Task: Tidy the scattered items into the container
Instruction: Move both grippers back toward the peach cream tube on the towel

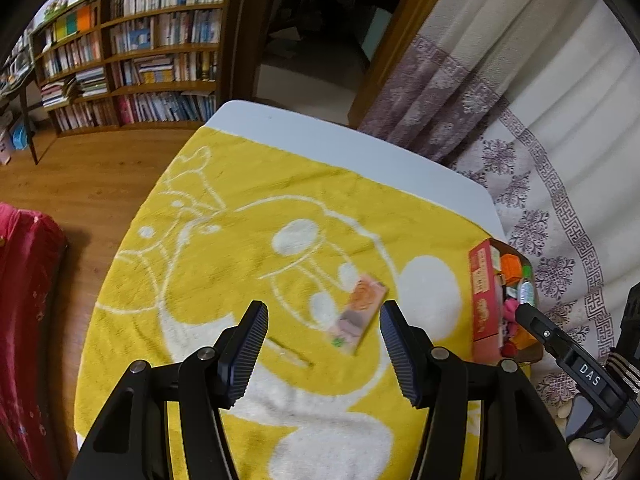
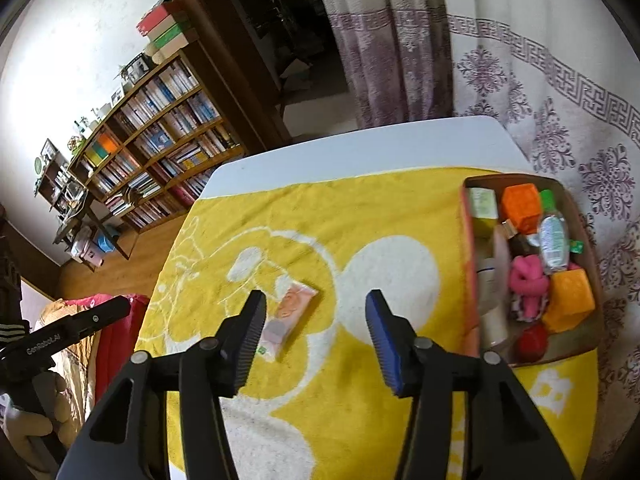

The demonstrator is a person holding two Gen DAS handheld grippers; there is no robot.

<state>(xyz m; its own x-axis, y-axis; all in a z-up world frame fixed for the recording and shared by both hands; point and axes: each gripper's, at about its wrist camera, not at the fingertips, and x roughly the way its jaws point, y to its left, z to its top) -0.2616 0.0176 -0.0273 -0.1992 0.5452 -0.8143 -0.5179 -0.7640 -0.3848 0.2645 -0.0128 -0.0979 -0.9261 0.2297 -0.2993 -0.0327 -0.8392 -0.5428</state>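
A pink and orange flat packet (image 1: pixel 357 311) lies on the yellow towel (image 1: pixel 240 240), just ahead of my open, empty left gripper (image 1: pixel 324 344). A thin pale stick (image 1: pixel 289 353) lies between the left fingers. The red box container (image 1: pixel 486 300) stands at the towel's right edge, full of items. In the right wrist view the packet (image 2: pixel 289 316) lies by the left fingertip of my open, empty right gripper (image 2: pixel 316 336). The container (image 2: pixel 469 264) holds an orange block (image 2: pixel 522 206), a clear bottle (image 2: pixel 554 240), a pink cloth (image 2: pixel 528 284), a yellow-orange block (image 2: pixel 570 300) and a red ball (image 2: pixel 532 342).
The towel covers a white table (image 2: pixel 360 152). A patterned curtain (image 2: pixel 560 92) hangs behind and to the right. A bookshelf (image 1: pixel 132 48) stands across the wooden floor. A red cushion (image 1: pixel 24 300) lies left of the table. The right gripper's arm (image 1: pixel 576 368) reaches by the container.
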